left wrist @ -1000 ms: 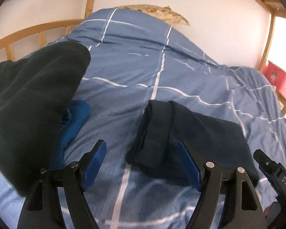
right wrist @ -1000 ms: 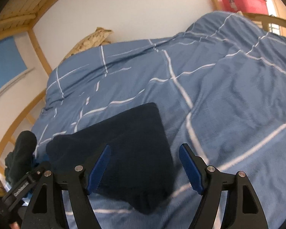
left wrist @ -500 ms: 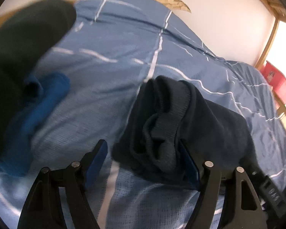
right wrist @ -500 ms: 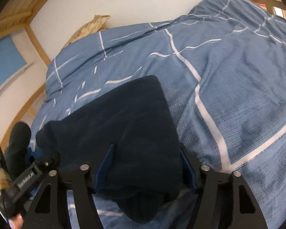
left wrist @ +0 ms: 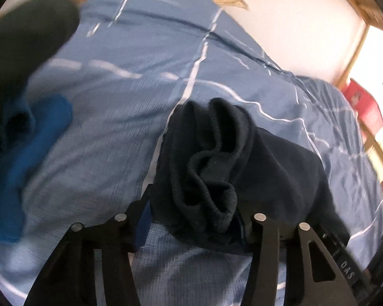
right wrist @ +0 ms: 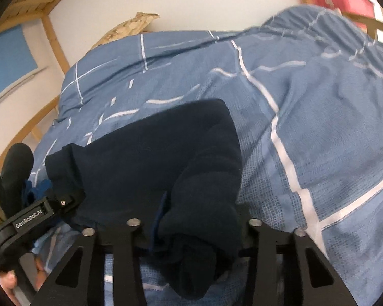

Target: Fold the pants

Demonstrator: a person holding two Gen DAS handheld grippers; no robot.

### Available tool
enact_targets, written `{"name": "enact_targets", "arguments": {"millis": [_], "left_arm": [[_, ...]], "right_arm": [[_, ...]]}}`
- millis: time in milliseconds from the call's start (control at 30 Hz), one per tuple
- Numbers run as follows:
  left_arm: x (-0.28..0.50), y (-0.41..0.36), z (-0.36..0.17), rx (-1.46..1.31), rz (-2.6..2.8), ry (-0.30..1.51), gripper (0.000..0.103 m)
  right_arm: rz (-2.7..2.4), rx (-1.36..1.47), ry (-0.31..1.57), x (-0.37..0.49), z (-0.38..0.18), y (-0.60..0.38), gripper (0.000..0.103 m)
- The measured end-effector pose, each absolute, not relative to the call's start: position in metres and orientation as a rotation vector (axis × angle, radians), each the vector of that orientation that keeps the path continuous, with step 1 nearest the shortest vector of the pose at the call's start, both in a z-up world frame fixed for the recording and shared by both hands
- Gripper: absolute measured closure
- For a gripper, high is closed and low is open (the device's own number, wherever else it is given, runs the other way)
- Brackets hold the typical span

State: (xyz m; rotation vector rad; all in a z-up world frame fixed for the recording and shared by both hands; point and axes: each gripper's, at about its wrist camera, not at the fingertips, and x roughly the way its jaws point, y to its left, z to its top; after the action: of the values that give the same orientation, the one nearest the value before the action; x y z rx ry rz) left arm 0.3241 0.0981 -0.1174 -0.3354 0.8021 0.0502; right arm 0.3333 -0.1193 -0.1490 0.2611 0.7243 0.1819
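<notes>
Left wrist view shows the bed (left wrist: 130, 58), wide and bare toward its far edge, room to work. Pants (left wrist: 217, 168) lie near its near edge, already a compact dark bundle; I judge a last fold remains. Both grippers' (left wrist: 191, 225) (right wrist: 201, 219) jaws have just been closing and pinch its near ends.

"GenRobot.AI" is printed in pale letters on the black body of the left hand-held gripper (right wrist: 63, 201), seen at the near left. "DAS" is read on the black right hand-held gripper (left wrist: 348, 271), at the near right.
</notes>
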Motion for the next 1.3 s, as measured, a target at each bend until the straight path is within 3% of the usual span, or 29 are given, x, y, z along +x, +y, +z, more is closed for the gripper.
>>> {"name": "enact_targets", "arguments": {"millis": [233, 800, 1100, 1300], "left_arm": [[0.318, 0.096, -0.092, -0.302, 0.008, 0.761, 0.062], [0.260, 0.115, 0.020, -0.259, -0.079, 0.577, 0.065], [0.197, 0.188, 0.096, -0.245, -0.021, 0.468, 0.065], [0.184, 0.242, 0.120, -0.195, 0.038, 0.451, 0.065]], "right_arm": [[0.195, 0.161, 0.663, 0.323, -0.128, -0.108, 0.077], [0.267, 0.112, 0.472, 0.262, -0.017, -0.091, 0.078], [0.380, 0.068, 0.358, 0.226, 0.056, -0.028, 0.078], [0.453, 0.006, 0.320, 0.222, 0.086, 0.036, 0.078]]}}
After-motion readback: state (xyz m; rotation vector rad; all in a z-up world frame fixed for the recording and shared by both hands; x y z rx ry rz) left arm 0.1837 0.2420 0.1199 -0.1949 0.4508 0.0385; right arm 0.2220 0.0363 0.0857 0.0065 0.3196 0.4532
